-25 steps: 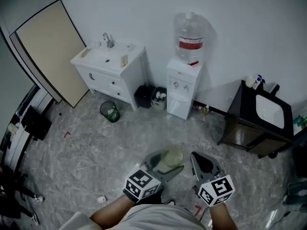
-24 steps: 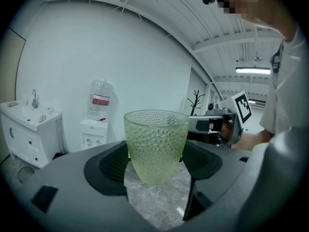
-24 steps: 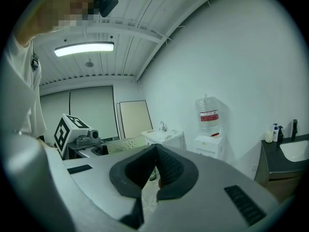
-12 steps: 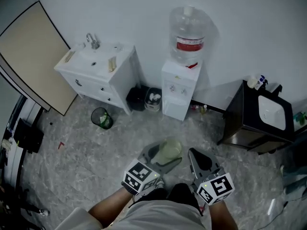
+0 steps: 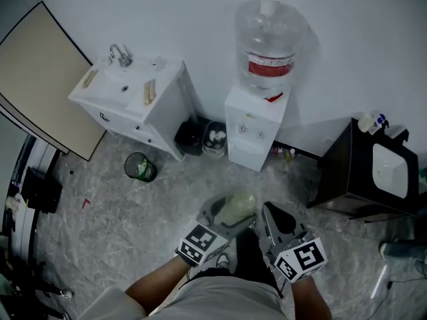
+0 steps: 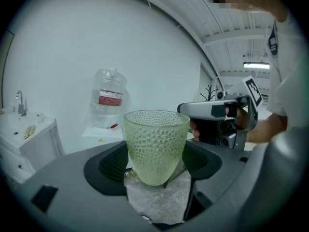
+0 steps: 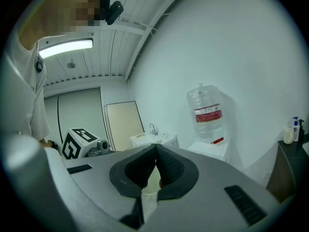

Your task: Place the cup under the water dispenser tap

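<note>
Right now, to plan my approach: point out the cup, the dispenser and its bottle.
cup (image 6: 155,146): left gripper view, dimpled side wall
dispenser (image 5: 247,147): head view, white front
bottle (image 5: 270,65): head view, red label

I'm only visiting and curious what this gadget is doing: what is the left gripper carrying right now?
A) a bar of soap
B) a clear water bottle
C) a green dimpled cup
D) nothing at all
C: the left gripper has its jaws closed on the green dimpled cup, which stands upright between them in the left gripper view.
</note>
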Tool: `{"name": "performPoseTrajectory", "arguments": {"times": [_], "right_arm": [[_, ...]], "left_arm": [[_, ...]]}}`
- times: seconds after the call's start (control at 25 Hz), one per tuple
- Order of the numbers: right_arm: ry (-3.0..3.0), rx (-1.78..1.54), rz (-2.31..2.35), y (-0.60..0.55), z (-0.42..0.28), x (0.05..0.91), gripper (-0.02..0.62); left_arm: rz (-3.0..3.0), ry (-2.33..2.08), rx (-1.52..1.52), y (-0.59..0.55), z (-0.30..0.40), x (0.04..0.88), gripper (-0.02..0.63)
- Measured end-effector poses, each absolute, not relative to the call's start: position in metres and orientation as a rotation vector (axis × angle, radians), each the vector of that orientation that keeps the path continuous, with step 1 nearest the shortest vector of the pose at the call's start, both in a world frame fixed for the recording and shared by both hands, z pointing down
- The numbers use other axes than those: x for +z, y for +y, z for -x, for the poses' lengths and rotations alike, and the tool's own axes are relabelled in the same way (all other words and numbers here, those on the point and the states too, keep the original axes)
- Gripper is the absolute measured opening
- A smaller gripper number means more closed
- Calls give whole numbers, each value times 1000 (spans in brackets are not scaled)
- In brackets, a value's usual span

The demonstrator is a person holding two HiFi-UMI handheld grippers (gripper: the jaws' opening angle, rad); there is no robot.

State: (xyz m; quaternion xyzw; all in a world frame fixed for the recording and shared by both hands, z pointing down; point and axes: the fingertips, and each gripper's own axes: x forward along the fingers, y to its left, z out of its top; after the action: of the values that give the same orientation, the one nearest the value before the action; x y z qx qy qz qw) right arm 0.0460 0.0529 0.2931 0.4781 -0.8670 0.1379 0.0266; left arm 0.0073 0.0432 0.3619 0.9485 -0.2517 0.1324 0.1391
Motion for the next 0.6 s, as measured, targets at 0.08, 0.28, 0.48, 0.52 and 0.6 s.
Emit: {"name": "performPoseTrajectory", "arguments": {"times": [0.08, 0.28, 0.48, 0.52, 0.6], "right_arm": [[-2695, 434, -1438, 18, -53, 300, 15], [-2732, 419, -1331, -67, -73, 310, 15], [-2765, 401, -1224, -130, -75, 324, 15], [-2769, 395, -1214, -140, -73, 329, 15], [-2769, 401, -1205, -157, -70, 342, 15]], "left_arm": [[-2764, -752, 378, 10, -19, 368, 354], [-2775, -836, 356, -73, -43, 385, 354], [-2756, -889, 351, -135, -56, 424, 355], [-2747, -896, 355, -146, -56, 434, 354], [-2733, -911, 373, -165, -54, 458, 356]]}}
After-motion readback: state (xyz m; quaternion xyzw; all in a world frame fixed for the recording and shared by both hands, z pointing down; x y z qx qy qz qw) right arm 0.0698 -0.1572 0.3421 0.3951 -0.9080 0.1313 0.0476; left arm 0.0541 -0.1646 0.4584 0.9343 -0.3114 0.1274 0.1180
